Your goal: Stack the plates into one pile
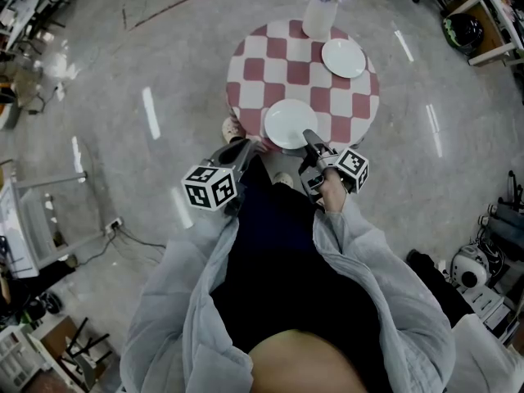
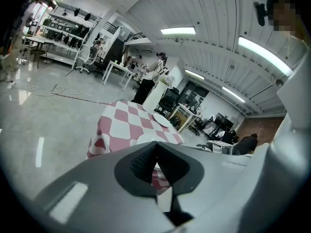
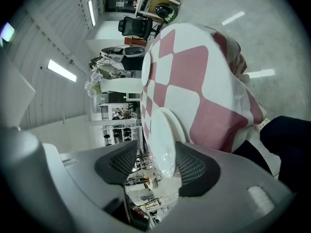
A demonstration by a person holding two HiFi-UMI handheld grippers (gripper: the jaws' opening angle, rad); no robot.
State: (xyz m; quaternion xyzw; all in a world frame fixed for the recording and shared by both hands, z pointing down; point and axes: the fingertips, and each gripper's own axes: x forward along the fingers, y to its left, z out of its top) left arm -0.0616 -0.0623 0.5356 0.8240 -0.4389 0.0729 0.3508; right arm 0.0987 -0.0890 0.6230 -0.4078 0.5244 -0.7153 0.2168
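The round worktop with a red and white checked cloth (image 1: 278,65) carried two white round plates, well apart from each other; the nearer white plate (image 1: 288,123) lay at the edge closest to the person, and the farther white plate (image 1: 343,57) lay at the back right, near a tall white vase with purple flowers (image 1: 319,15); the right claw (image 3: 158,159) had reached the near rim of the nearer plate, and in the right gripper view its jaws stood partly apart with this rim between them; the right-hand pad was at the plate or just beside it, but a clear gap stayed on the other side, so the plate was not gripped and rested on the cloth; the left claw (image 2: 155,148) was held just beside the worktop edge, left of the nearer plate; its jaws were together at the tips and had nothing between them.
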